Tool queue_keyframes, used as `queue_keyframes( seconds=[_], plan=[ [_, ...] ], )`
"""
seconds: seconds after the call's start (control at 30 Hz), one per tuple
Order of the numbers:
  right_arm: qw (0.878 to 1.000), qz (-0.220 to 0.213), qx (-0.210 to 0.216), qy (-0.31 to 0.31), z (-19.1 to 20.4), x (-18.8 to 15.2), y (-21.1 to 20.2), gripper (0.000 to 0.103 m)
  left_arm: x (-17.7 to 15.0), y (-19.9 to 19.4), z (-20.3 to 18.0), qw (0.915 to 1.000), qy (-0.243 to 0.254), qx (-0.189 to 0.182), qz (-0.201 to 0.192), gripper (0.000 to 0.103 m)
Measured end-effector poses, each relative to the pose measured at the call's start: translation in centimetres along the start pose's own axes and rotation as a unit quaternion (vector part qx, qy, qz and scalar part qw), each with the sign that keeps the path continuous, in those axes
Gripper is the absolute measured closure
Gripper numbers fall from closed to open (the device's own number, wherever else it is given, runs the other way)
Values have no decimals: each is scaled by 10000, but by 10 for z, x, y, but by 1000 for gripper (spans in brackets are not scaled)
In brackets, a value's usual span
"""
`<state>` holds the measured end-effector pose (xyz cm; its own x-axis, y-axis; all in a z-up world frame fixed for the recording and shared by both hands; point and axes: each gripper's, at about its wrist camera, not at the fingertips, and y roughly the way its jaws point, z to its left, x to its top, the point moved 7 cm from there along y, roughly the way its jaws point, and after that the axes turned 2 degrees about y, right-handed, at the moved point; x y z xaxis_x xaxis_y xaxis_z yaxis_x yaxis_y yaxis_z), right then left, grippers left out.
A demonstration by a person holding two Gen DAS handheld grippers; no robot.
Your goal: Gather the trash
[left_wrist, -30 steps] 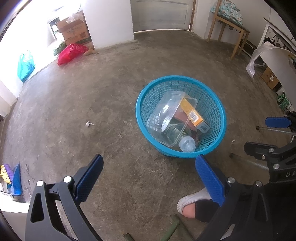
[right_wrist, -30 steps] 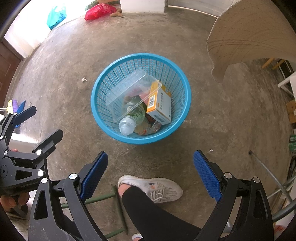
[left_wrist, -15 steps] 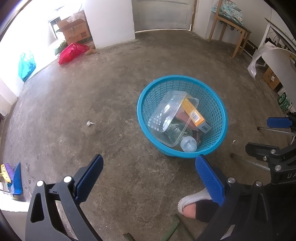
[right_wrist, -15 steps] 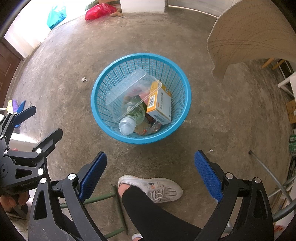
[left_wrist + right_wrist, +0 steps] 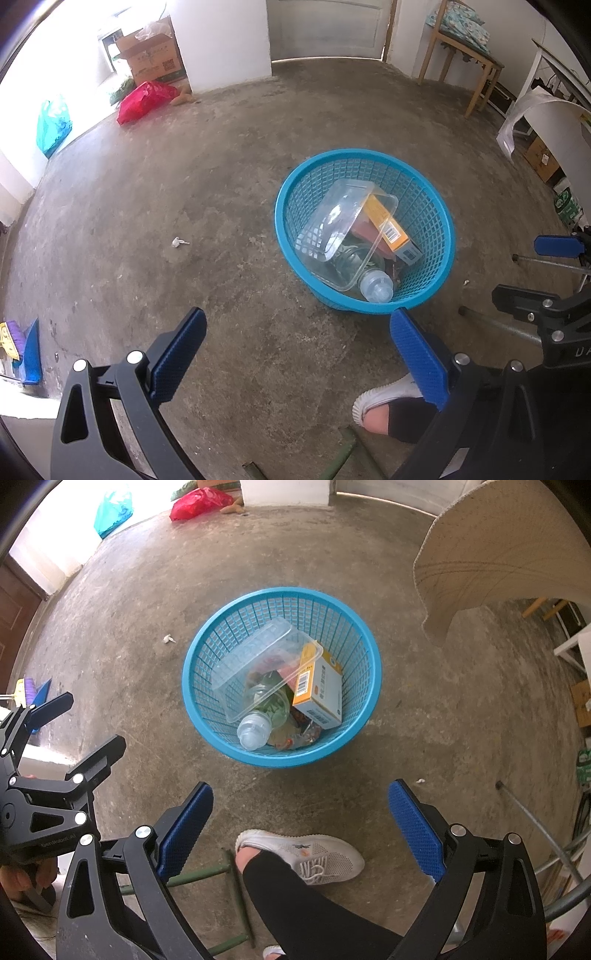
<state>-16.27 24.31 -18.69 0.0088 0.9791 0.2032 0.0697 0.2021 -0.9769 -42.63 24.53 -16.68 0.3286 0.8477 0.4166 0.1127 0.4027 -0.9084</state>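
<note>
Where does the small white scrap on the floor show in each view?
Left wrist: white scrap left of centre, well left of the blue basket.
Right wrist: scrap upper left, left of the basket.
Shared landmark: the red bag by the far wall.

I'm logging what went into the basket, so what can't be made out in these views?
- Items beneath the clear plastic container and bottle in the blue basket: covered in both views.
- Orange box print: too small.
- White scrap on the floor: too small to identify.
- Cardboard box: washed out by glare, left view.
</note>
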Motion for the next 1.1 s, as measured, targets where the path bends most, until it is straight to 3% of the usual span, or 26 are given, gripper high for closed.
queue_keyframes(
  seconds=[1.1],
  plan=[
    [10000,5,-16,0,1,1,-1,11,4,5,-5,9999,135,-33,37,5]
  ],
)
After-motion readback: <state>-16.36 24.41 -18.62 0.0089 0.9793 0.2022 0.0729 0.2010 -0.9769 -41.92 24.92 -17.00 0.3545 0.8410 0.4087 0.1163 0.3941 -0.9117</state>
